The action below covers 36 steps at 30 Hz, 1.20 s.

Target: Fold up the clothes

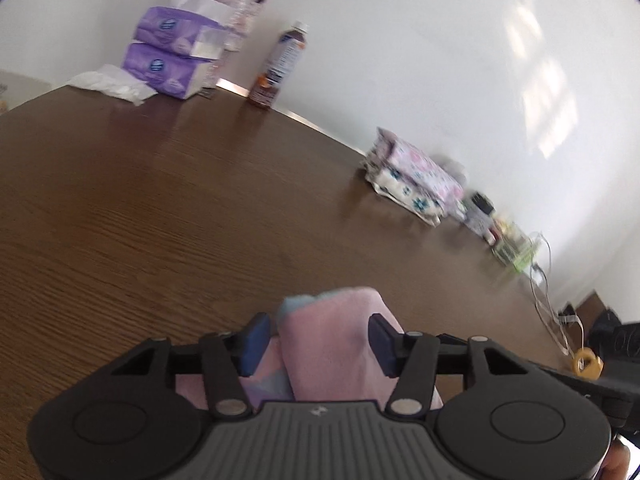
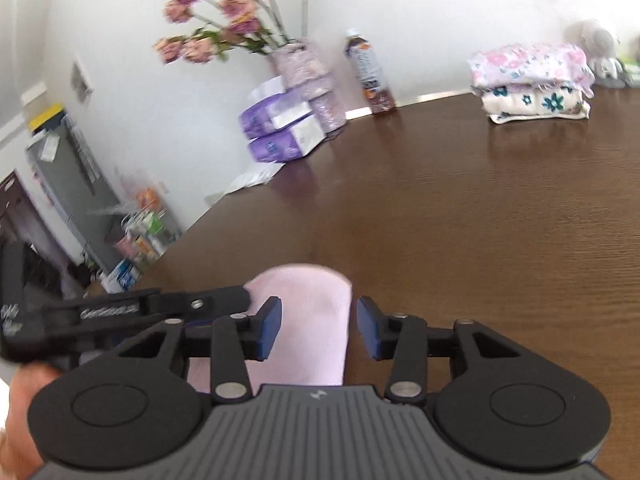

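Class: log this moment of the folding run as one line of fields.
task: fold clothes | left gripper: open around pink cloth | right gripper: open around it | folded stack: by wall

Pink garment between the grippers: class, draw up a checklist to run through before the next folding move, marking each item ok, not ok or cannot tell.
1. Pink garment sits between the left gripper pads: ok.
2. It sits between the right gripper pads: ok.
3. Either grip is firm: cannot tell; gaps show beside the pads.
4. Bare table ahead: ok.
5. Folded stack stands apart: ok.
6. Garment flat: cannot tell.
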Motion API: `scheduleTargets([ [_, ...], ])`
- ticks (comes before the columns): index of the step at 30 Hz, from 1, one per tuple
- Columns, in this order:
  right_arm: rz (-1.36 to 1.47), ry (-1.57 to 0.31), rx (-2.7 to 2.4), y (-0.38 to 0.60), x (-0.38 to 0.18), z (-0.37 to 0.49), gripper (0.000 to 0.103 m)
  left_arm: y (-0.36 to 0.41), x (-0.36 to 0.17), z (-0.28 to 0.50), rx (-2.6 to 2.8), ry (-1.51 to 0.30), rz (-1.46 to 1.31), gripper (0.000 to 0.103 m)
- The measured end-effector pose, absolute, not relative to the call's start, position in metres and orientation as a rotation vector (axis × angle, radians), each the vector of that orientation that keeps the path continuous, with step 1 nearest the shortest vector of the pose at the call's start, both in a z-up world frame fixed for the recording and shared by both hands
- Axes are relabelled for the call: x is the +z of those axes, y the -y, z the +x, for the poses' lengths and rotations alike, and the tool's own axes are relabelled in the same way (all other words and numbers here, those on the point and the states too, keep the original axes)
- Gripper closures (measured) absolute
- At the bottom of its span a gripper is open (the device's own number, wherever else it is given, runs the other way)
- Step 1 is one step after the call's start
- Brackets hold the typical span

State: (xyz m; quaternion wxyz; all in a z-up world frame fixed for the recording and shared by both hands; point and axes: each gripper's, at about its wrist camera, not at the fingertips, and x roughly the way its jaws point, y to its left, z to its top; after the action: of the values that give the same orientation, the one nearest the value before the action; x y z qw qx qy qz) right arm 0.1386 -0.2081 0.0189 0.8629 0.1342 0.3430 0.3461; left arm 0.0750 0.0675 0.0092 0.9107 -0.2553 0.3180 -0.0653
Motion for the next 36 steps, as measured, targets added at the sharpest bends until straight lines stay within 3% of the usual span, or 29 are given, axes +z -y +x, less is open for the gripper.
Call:
scheduleTargets([
  [5, 0.404, -0.806, 0.709, 0.199, 0.002, 0.165, 0.061, -0.077, -0.001, 0.091, -0.136, -0.689, -0.653, 0.054],
  [7, 0.408, -0.816, 0.722, 0.195, -0.002, 0.166, 0.076, -0.079, -0.005, 0.095, -0.148, -0.695, -0.678, 0.075],
  [8, 0.405, -0.817, 0.726, 0.193, -0.003, 0.166, 0.076, -0.079, -0.006, 0.096, -0.15, -0.696, -0.68, 0.076],
  [10, 0.394, -0.809, 0.723, 0.192, -0.002, 0.163, 0.076, -0.08, -0.008, 0.095, -0.143, -0.696, -0.696, 0.076],
  [11, 0.396, -0.802, 0.725, 0.193, -0.001, 0.162, 0.076, -0.082, -0.008, 0.094, -0.134, -0.695, -0.716, 0.071],
  [13, 0.408, -0.786, 0.726, 0.199, 0.003, 0.157, 0.07, -0.085, -0.007, 0.084, -0.129, -0.683, -0.73, 0.048],
  [15, 0.4, -0.768, 0.724, 0.205, 0.006, 0.15, 0.067, -0.088, -0.005, 0.074, -0.125, -0.669, -0.741, 0.046],
  [20, 0.394, -0.79, 0.728, 0.21, 0.002, 0.139, 0.066, -0.077, -0.009, 0.059, -0.191, -0.716, -0.726, 0.049],
  [22, 0.397, -0.799, 0.731, 0.209, -0.002, 0.138, 0.071, -0.07, -0.012, 0.059, -0.215, -0.725, -0.721, 0.065],
  [23, 0.4, -0.797, 0.733, 0.209, -0.002, 0.136, 0.073, -0.07, -0.012, 0.059, -0.215, -0.725, -0.723, 0.067],
  [26, 0.417, -0.777, 0.742, 0.214, 0.001, 0.13, 0.073, -0.07, -0.013, 0.055, -0.204, -0.719, -0.733, 0.066],
  [28, 0.422, -0.761, 0.749, 0.221, 0.003, 0.125, 0.069, -0.073, -0.012, 0.048, -0.194, -0.706, -0.74, 0.053],
  [33, 0.403, -0.777, 0.738, 0.23, -0.001, 0.109, 0.069, -0.068, -0.008, 0.032, -0.223, -0.705, -0.681, 0.056],
  [36, 0.389, -0.779, 0.746, 0.228, -0.004, 0.103, 0.07, -0.059, -0.009, 0.032, -0.233, -0.716, -0.653, 0.072],
])
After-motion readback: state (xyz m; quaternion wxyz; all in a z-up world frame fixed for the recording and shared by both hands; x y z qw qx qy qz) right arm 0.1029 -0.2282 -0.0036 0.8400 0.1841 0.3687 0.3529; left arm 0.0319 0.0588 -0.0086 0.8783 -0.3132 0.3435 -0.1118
